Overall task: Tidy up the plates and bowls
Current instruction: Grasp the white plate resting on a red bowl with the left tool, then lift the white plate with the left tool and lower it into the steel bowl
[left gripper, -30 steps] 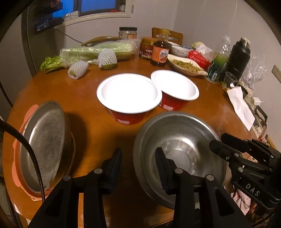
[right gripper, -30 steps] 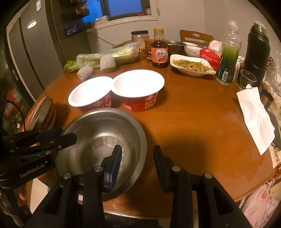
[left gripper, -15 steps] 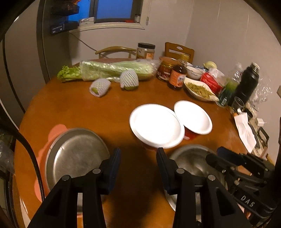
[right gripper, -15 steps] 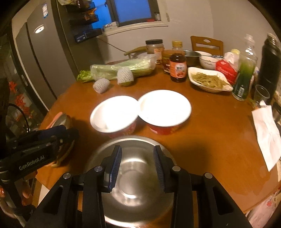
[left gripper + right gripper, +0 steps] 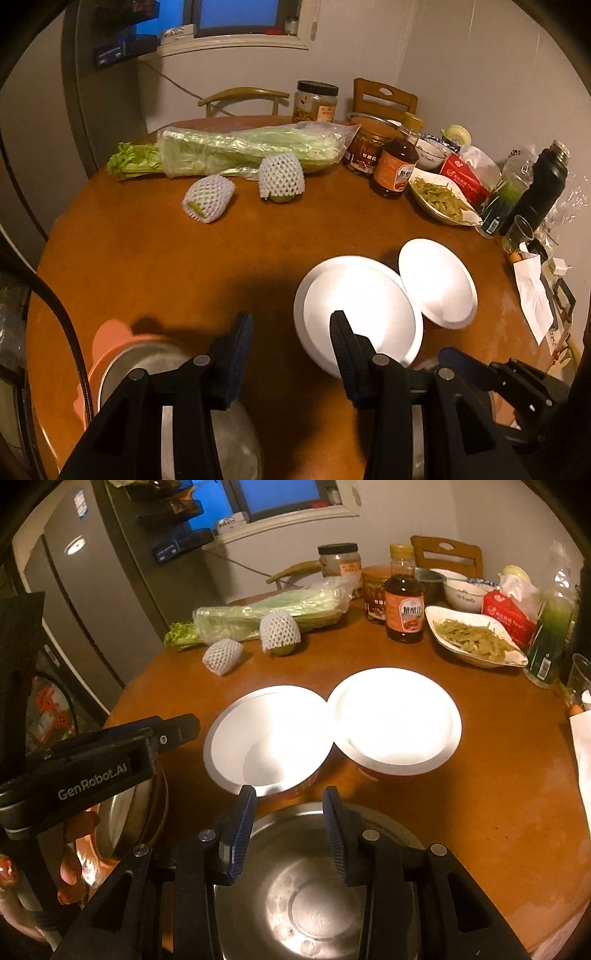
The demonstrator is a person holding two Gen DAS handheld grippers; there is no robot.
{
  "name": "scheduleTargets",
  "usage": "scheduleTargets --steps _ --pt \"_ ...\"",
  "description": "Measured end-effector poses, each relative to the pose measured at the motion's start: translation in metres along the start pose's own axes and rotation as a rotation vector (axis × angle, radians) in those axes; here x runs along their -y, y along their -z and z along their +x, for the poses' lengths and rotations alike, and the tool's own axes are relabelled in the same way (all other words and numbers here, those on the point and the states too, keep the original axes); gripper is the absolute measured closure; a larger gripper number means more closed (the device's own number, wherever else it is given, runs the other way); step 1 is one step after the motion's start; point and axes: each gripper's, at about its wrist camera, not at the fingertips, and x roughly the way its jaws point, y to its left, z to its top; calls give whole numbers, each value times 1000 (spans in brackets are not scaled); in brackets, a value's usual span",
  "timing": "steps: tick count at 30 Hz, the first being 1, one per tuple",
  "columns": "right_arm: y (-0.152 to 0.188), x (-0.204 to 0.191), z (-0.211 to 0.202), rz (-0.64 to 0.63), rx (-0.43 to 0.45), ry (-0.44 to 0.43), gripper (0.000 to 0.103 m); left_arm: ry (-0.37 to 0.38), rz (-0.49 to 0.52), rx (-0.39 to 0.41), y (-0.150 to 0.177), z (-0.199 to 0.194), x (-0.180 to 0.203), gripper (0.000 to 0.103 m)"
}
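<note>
Two red paper bowls with white insides stand side by side mid-table: the left bowl (image 5: 269, 746) (image 5: 358, 314) and the right bowl (image 5: 395, 720) (image 5: 437, 282). A steel bowl (image 5: 317, 893) sits at the near edge under my right gripper (image 5: 290, 832), which is open and empty above it. A steel plate (image 5: 155, 373) on an orange mat (image 5: 107, 339) lies at the near left, below my left gripper (image 5: 291, 354), which is open and empty. The left gripper also shows in the right wrist view (image 5: 103, 760).
The round wooden table (image 5: 166, 258) holds bagged celery (image 5: 240, 147), two net-wrapped fruits (image 5: 280, 177), jars, a sauce bottle (image 5: 404, 605), a dish of greens (image 5: 476, 635), a black flask (image 5: 546, 184) and a paper napkin (image 5: 532, 291). A fridge (image 5: 74, 590) stands left.
Both grippers have risen and pulled back from the table. The steel bowl and steel plate now sit lower in the views, under the fingers. Nothing was grasped.
</note>
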Motion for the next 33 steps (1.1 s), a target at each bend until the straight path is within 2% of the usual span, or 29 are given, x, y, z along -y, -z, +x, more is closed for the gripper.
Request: scheduleTargets --steps 3,8,12,18,21,25,29,33 --pt "-3 2 8 20 -9 -4 65 19 -3 -30 -9 13 0 60" --pt "-7 2 17 26 -13 -20 65 -5 4 -60 -18 33 2 60" --pt "-10 1 24 24 -12 -10 65 11 -4 -93 -21 49 3 60" --pt "-15 1 31 15 -13 23 66 -8 3 -123 -22 66 5 60" --pt "-15 1 31 3 -7 49 66 -11 6 -128 -21 70 5 62" --pt "-14 0 39 -2 -36 43 68 3 19 -139 -18 72 8 75" --pt "-13 -4 39 -10 -32 37 72 14 13 -138 -17 69 8 77" --pt "-15 -5 32 -9 -16 25 72 37 -2 -104 -17 52 5 77"
